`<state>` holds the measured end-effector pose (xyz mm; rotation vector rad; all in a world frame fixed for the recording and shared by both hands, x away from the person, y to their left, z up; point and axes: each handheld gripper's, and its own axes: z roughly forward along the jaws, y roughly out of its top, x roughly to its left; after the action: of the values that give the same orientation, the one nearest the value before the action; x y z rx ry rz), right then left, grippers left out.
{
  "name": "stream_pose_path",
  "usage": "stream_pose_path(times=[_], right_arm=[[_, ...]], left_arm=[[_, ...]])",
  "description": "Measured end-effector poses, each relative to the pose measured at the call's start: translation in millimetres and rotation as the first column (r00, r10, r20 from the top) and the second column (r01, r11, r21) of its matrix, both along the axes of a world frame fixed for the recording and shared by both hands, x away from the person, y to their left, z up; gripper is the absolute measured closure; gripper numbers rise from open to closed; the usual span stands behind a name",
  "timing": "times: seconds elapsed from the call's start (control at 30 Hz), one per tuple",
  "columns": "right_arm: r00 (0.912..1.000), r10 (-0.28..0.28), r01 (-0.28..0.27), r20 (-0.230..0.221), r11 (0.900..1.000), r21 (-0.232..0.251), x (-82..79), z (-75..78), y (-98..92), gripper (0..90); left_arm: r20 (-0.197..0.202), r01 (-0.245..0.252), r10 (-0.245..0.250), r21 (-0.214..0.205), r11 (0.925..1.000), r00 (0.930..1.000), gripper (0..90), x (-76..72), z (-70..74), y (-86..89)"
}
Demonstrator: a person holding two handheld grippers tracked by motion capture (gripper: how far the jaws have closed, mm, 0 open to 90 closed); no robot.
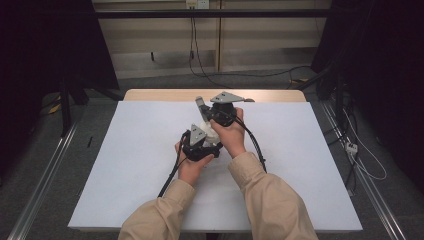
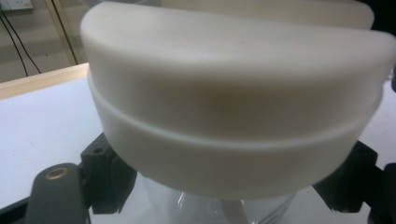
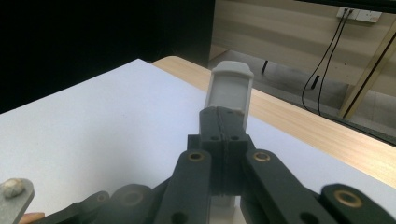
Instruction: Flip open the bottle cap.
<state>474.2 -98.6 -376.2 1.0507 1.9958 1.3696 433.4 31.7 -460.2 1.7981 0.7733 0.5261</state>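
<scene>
- 2 hands working at table (image 1: 125, 165) centre, grippers close together.
- L gripper (image 1: 201, 145) clamping a clear jar (image 2: 215, 207) under its white lid (image 2: 233, 102), held above the table.
- R gripper (image 3: 224, 126), jaws fully shut, pinching a thin white tab (image 3: 229, 91).
- Step looks like opening the lid; next needs a steady jar and a careful pull.

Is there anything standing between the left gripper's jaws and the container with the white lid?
Nothing visible. The left gripper has its jaws against both sides of the clear container, just under its white lid. The right gripper is shut on a white upright piece.
</scene>
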Motion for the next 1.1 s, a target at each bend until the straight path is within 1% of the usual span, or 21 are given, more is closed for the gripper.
stream_pose_path(times=[0.47,0.73,1.0,1.1], right_arm=[[0.9996,-0.002,0.002,-0.030,0.9999,-0.010,4.7,-5.4,2.3,90.0],[0.9989,0.002,-0.003,-0.046,0.9999,-0.014,5.7,-4.5,3.9,90.0],[0.9987,-0.001,0.000,-0.052,0.9999,-0.015,5.6,-4.6,4.3,90.0],[0.9984,-0.003,0.003,-0.056,1.0000,-0.009,5.6,-4.6,4.0,90.0]], left_arm=[[-0.002,0.002,-0.002,-0.007,1.0000,1.0000,19.0,0.0,-0.3,-0.5],[-0.002,0.000,0.000,-0.009,1.0000,1.0000,19.0,0.0,-0.3,-0.3],[-0.003,0.000,0.000,-0.007,1.0000,1.0000,19.0,0.1,-0.2,0.0],[-0.003,0.000,0.000,-0.009,1.0000,1.0000,19.0,0.0,-0.3,-0.2]])
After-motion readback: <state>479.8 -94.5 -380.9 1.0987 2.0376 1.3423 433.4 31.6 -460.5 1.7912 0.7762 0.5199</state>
